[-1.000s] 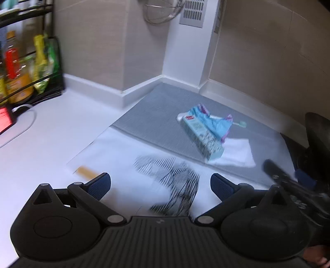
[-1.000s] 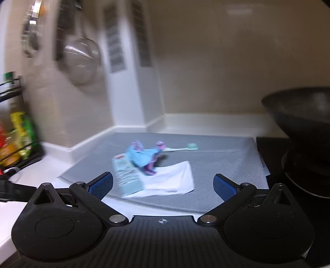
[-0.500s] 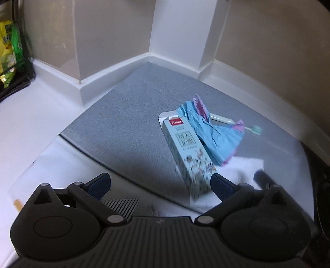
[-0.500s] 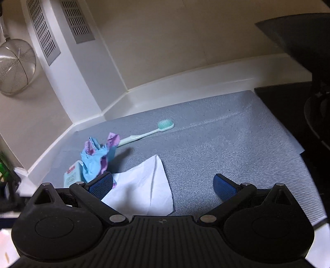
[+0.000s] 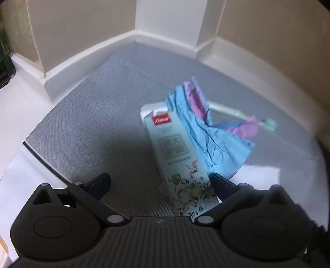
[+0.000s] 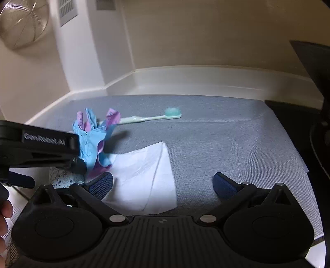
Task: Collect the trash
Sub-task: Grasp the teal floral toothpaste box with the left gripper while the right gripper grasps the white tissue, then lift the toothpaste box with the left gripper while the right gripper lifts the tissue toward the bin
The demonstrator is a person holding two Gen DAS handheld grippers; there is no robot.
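Note:
A pale blue toothpaste box (image 5: 181, 162) with flower print lies on the grey mat (image 5: 103, 115). Its near end sits just inside the right finger of my open left gripper (image 5: 159, 183). A crumpled blue and purple wrapper (image 5: 208, 132) leans on the box's far side, over a mint toothbrush (image 5: 268, 123). In the right wrist view the wrapper (image 6: 92, 140) and toothbrush (image 6: 152, 117) lie beyond a white tissue (image 6: 144, 177). My right gripper (image 6: 163, 183) is open just above the tissue's near part, nothing between its fingers. The left gripper's body covers most of the box there.
White backsplash edges (image 5: 86, 55) and a white corner column (image 5: 169, 18) bound the mat. A black pan (image 6: 317, 82) and stove stand at the right. A wire strainer (image 6: 18, 24) hangs on the wall. White countertop (image 5: 20, 99) lies left of the mat.
Both grippers have moved forward and lower toward the trash pile. The box now reaches between the left fingers, and the tissue lies close under the right gripper.

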